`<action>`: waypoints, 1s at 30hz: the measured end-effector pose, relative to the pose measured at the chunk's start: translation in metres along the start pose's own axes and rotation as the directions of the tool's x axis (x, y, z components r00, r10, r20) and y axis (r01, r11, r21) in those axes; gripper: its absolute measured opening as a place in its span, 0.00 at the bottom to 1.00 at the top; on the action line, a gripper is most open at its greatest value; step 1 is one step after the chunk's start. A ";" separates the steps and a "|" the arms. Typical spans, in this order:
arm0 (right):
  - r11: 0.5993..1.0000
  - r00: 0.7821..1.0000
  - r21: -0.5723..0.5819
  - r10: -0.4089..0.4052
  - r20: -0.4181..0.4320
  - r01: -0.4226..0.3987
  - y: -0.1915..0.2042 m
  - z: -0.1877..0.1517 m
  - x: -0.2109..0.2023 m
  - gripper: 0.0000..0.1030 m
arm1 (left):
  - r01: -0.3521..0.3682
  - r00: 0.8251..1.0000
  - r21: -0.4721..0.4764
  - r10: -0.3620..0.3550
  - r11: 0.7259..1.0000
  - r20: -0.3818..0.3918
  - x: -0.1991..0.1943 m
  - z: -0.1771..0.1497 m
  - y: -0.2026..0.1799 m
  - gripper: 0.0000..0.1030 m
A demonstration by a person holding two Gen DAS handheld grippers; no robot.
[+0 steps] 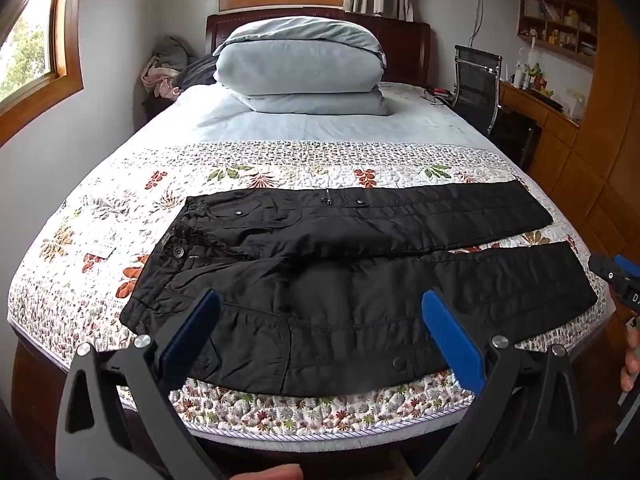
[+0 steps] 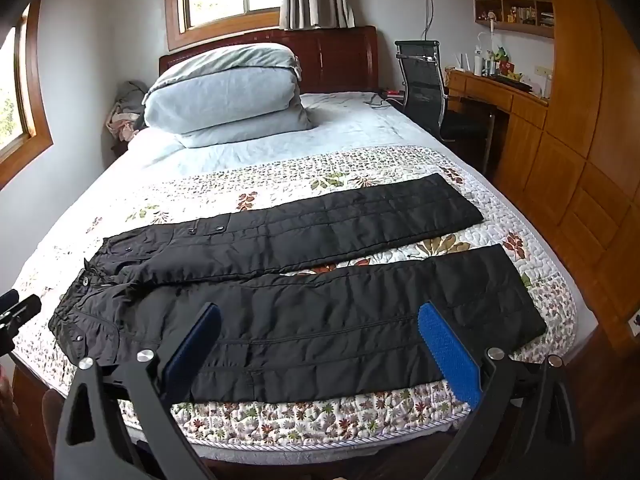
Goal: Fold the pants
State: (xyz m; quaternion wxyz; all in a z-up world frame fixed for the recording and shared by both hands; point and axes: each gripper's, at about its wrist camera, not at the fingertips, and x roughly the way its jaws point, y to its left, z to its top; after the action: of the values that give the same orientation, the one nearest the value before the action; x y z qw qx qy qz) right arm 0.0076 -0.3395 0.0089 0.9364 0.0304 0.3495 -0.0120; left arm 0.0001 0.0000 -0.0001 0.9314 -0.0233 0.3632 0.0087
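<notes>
Pants (image 1: 340, 280) lie flat across the bed's (image 1: 280, 420) near edge — waist at the left, legs spread to the right. Left gripper (image 1: 320, 332) and right gripper (image 2: 320, 344) hang above the near edge, both wide open, holding nothing. Bare quilt (image 1: 100, 220) shows by the left corner.

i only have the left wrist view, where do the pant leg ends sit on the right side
Observer: In the right wrist view both cuffs of the black pants lie flat on the floral quilt, spread apart, short of the bed edge.
Operator: is the right tool on the fabric
Observer: No. The right tool is open, hovering above the near leg and holding nothing.
Operator: and the desk side
Observer: A wooden desk with a black chair stands beside the bed.
</notes>
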 end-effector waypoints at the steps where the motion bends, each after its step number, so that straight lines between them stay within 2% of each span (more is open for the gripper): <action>1: 1.000 1.000 -0.001 0.000 -0.001 0.000 0.000 0.000 0.000 0.97 | -0.002 1.000 0.001 0.002 1.000 0.000 0.000 0.000 0.000 0.98; 9: 1.000 1.000 0.019 0.023 -0.004 -0.023 -0.005 0.000 0.000 0.97 | -0.004 1.000 0.003 0.004 1.000 0.004 -0.002 0.002 0.002 0.98; 30: 1.000 1.000 0.019 0.001 0.002 -0.001 -0.003 -0.001 0.001 0.97 | -0.013 1.000 0.013 0.013 1.000 0.003 -0.001 0.001 0.000 0.98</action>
State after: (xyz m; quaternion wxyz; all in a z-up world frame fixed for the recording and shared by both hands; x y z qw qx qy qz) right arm 0.0076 -0.3423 0.0076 0.9363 0.0394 0.3486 -0.0147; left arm 0.0005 -0.0001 0.0011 0.9320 -0.0148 0.3619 0.0122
